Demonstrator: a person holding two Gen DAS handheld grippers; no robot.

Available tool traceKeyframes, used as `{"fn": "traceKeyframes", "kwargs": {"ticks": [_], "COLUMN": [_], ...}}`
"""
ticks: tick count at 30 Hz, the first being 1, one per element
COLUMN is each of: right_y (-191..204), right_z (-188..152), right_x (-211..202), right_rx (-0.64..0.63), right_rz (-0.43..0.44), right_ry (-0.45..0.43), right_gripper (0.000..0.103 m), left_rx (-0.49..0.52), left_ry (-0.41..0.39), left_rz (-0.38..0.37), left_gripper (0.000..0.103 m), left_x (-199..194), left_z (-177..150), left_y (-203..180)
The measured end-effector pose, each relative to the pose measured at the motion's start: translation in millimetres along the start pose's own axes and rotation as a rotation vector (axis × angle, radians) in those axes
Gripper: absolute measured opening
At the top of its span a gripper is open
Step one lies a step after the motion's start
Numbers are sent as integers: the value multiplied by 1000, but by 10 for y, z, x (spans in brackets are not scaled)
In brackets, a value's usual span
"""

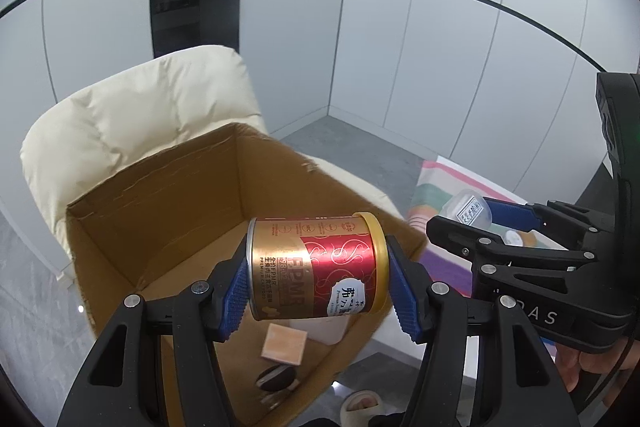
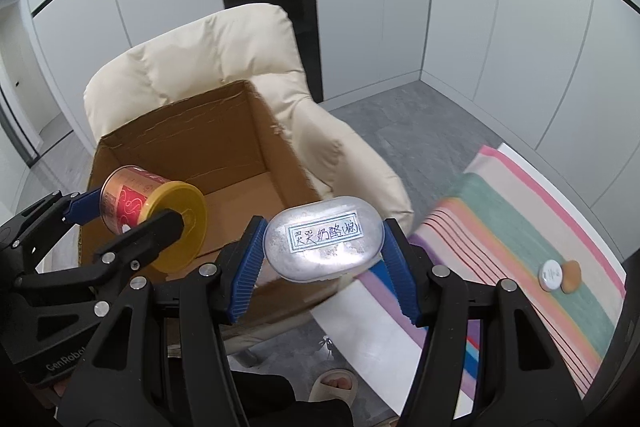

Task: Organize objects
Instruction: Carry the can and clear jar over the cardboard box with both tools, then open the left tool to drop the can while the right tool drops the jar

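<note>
My left gripper (image 1: 316,291) is shut on a gold and red can with a yellow lid (image 1: 318,265), held sideways above the open cardboard box (image 1: 160,211); the can also shows in the right wrist view (image 2: 152,211). My right gripper (image 2: 322,267) is shut on a clear oval plastic container with a handwritten label (image 2: 324,237), held over the box's right front corner (image 2: 296,163). That container also shows in the left wrist view (image 1: 470,213). In the box lie a tan square pad (image 1: 284,343) and dark oval items (image 1: 276,379).
The box sits on a cream padded armchair (image 2: 208,47). A table with a striped cloth (image 2: 520,211) stands to the right, holding a round white disc (image 2: 550,275) and a small brown object (image 2: 571,274). A slippered foot (image 2: 334,387) is below on the grey floor.
</note>
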State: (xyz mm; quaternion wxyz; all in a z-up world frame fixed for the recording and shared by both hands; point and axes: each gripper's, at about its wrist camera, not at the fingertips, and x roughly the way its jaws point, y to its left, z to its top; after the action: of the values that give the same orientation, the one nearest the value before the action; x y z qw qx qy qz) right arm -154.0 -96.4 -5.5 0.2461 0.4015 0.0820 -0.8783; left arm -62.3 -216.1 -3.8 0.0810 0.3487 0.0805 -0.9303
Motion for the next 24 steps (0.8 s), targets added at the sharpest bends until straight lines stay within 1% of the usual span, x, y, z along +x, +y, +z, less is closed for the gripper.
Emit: {"fn": "traceKeyframes", "kwargs": {"ticks": [4,9,13,15,16,17,19,21,24], "right_y": [164,346,461,519,549,572,607,651,721], "right_z": [20,69,101,115,124,132,147,158,173], "right_x": [70,145,207,232,247,262,285,303,339], "right_rx": [-28,-51,-64,-70,-74,-74,-72,-78,-87], "right_rz": [12,24,34,38,39,40,43,48,52], "right_ry": [8,11,15,13,12,13,17,18,23], "right_gripper": [60,60,60,60,60,61,60,60,60], "left_rx": [-21,-33,-19,-20,-23,-29,-61,-101,-150], "left_ry": [20,25,22,20,11,4,-13,-23,-12], "left_rz": [24,61,88,108,120,135,173,187,190], "left_gripper": [62,63,64,70,77,87,99,101,103], "left_x": [2,-32,-64,-76,-96,-117,-173,-228,-279], "left_z": [-26,-63,-98,-112,-117,-121,-122,-130,-148], "left_y": [169,328,409,456,491,537,655,755,896]}}
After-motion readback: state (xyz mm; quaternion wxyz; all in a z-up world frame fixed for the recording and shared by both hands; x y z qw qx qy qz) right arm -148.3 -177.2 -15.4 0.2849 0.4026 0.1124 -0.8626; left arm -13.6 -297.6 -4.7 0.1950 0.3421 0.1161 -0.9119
